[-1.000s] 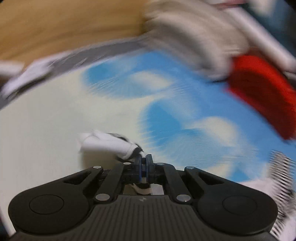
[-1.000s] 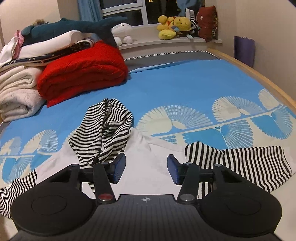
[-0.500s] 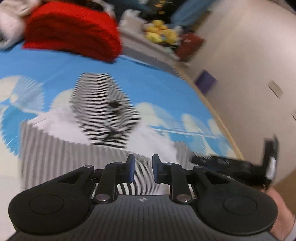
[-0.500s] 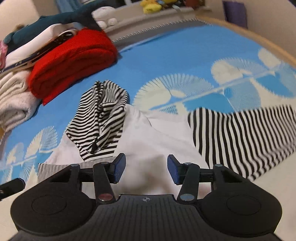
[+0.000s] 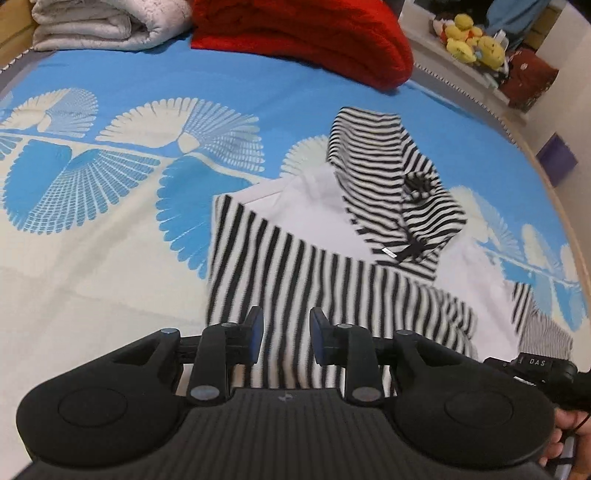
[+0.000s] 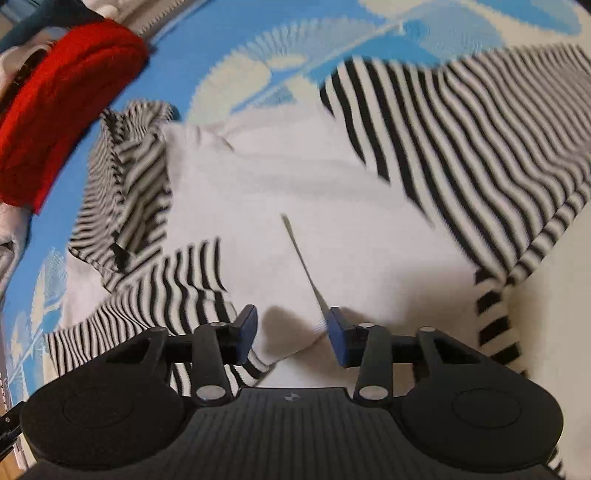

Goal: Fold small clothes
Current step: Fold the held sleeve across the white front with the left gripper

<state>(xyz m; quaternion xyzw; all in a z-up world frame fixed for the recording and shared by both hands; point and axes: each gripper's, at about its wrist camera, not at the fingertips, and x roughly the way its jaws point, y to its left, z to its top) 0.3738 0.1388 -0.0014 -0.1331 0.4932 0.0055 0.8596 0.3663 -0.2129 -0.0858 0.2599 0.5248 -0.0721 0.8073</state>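
Note:
A small white hoodie (image 5: 317, 206) with black-and-white striped hood (image 5: 391, 177) and sleeves lies flat on the blue and cream bedspread. Its left sleeve (image 5: 295, 280) is folded across the body. My left gripper (image 5: 286, 339) is open and empty just above that folded sleeve. In the right wrist view the white body (image 6: 295, 206) fills the middle, the right sleeve (image 6: 461, 155) is spread out to the right, and the folded sleeve (image 6: 177, 288) lies at lower left. My right gripper (image 6: 291, 332) is open and empty over the hoodie's lower white part.
A folded red blanket (image 5: 306, 33) and a pale folded quilt (image 5: 99, 22) lie at the bed's far end. Yellow plush toys (image 5: 469, 40) sit on a ledge beyond. The bed's wooden edge (image 5: 569, 221) runs along the right. The right gripper's body (image 5: 535, 369) shows at lower right.
My left gripper let go of the left sleeve, which now lies across the body, and opened wider. My right gripper dropped lower and closer over the hoodie, still open.

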